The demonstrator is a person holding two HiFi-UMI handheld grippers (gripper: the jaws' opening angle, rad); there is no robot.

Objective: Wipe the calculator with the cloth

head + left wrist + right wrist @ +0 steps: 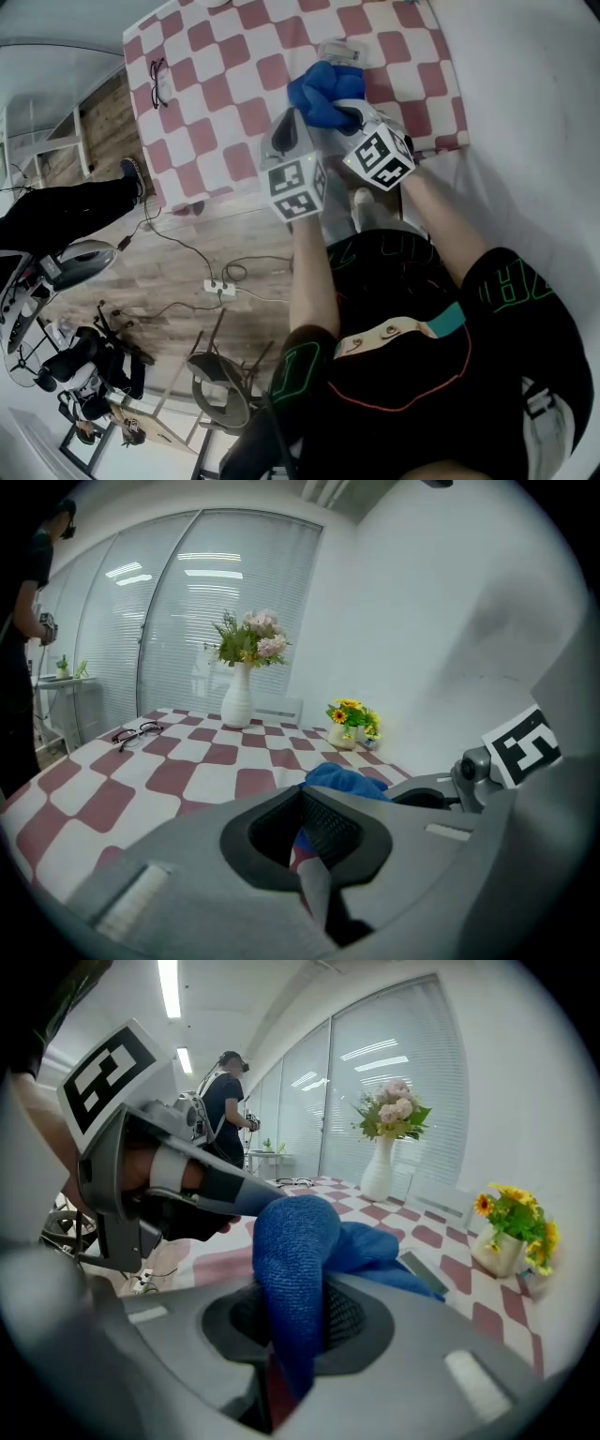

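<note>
A blue cloth lies bunched on the checkered table, near its front edge. My right gripper is shut on a fold of the cloth, which drapes over its jaws. Just beyond the cloth lies the grey calculator, of which only an edge shows in the right gripper view. My left gripper hovers just left of the cloth, its jaws shut with nothing in them. Each gripper shows in the other's view: the left gripper and the right gripper.
Black glasses lie at the table's left side. A white vase of pink flowers and a small pot of yellow flowers stand at the far edge. A white wall runs along the right. A person stands beyond the table.
</note>
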